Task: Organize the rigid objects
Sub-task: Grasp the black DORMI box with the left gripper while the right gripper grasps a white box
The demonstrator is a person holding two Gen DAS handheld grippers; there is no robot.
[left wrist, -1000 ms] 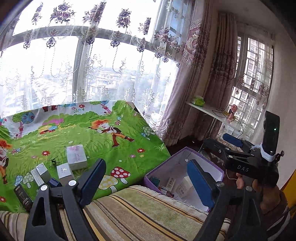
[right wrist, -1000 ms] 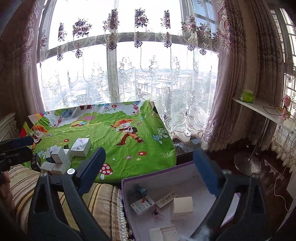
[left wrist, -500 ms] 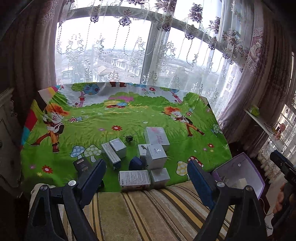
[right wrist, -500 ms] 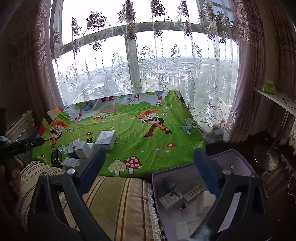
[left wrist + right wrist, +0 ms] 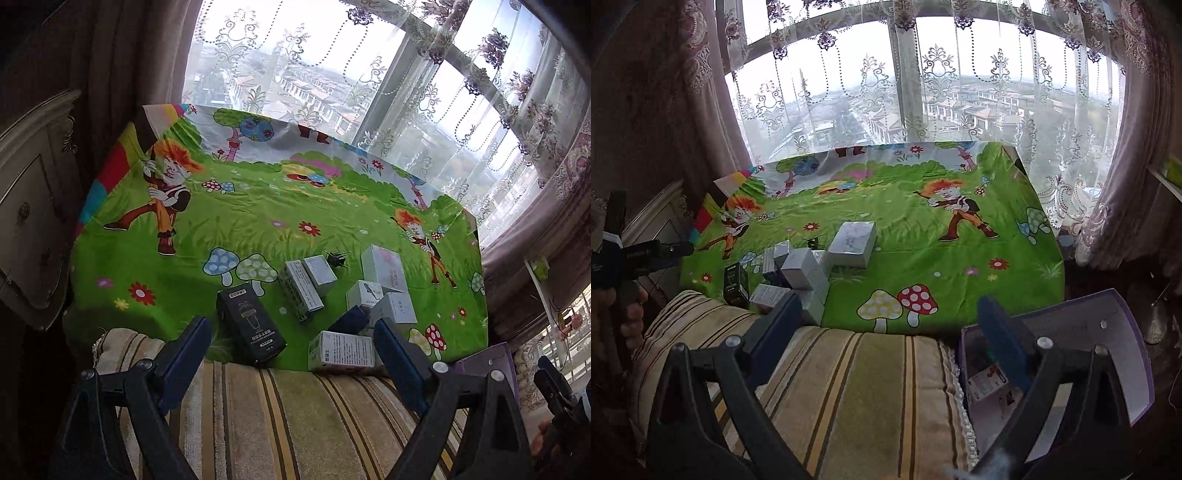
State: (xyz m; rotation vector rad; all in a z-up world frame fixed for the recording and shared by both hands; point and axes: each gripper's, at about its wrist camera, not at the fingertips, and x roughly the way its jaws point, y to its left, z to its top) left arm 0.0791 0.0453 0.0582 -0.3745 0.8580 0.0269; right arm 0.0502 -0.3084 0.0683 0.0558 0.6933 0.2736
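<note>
Right gripper point(image 5: 886, 314) jaws spread wide, nothing between them, over a striped cushion point(image 5: 857, 398). Cluster of small boxes point(image 5: 809, 273) near the front-left corner of the green cartoon cloth point(image 5: 923, 258); black box point(image 5: 735, 284) leftmost. Purple-walled box point(image 5: 1123, 347) beside the cloth's front-right corner, packets inside. Left gripper point(image 5: 639, 258) at left edge of view.

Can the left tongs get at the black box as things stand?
Probably yes: the left tongs are open and empty, the black box lies just ahead between them at the cloth's near edge, nothing covering it.
</note>
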